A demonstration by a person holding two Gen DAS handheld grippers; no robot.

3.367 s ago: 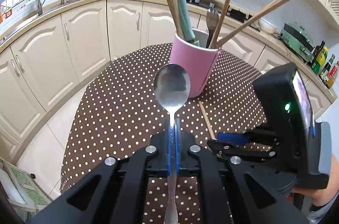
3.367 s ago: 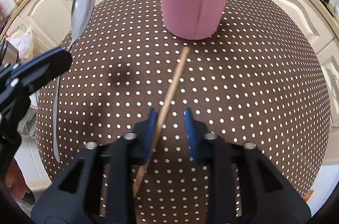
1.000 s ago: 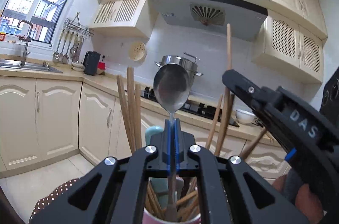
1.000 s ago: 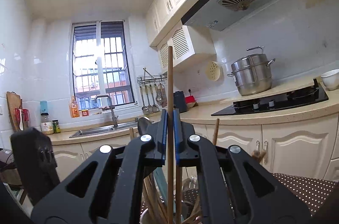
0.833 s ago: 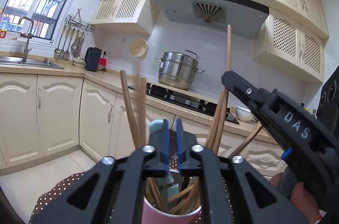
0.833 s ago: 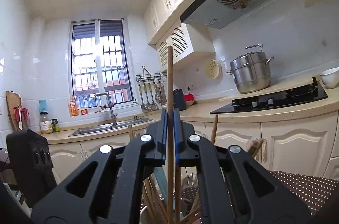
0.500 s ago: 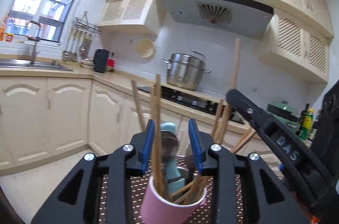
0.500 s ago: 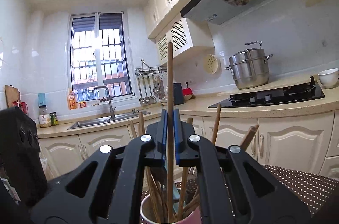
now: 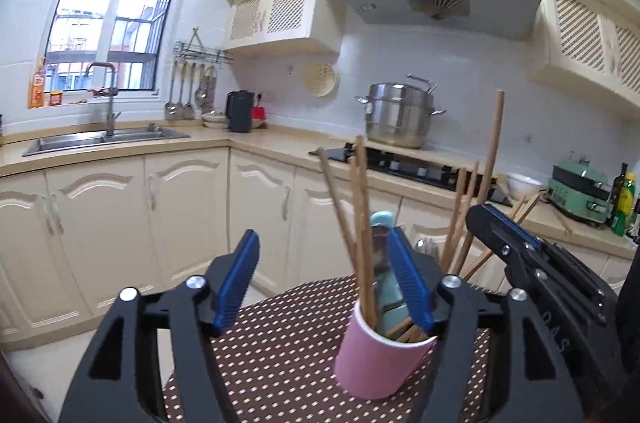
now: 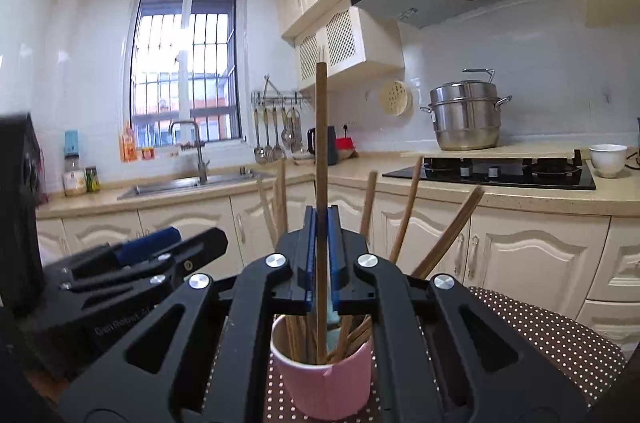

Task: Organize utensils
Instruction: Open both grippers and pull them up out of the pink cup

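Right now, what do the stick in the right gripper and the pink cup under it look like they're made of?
The chopstick in the right gripper looks like wood or bamboo: matte brown, no shine, straight with a blunt flat end. The pink cup shows a smooth, even, dull surface with a thin rim, so plastic or silicone seems likely, though matte ceramic can't be ruled out.

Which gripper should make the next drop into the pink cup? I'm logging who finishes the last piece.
Right. The right gripper is shut on a chopstick, upright with its lower end inside the pink cup. The left gripper is open and holds nothing.
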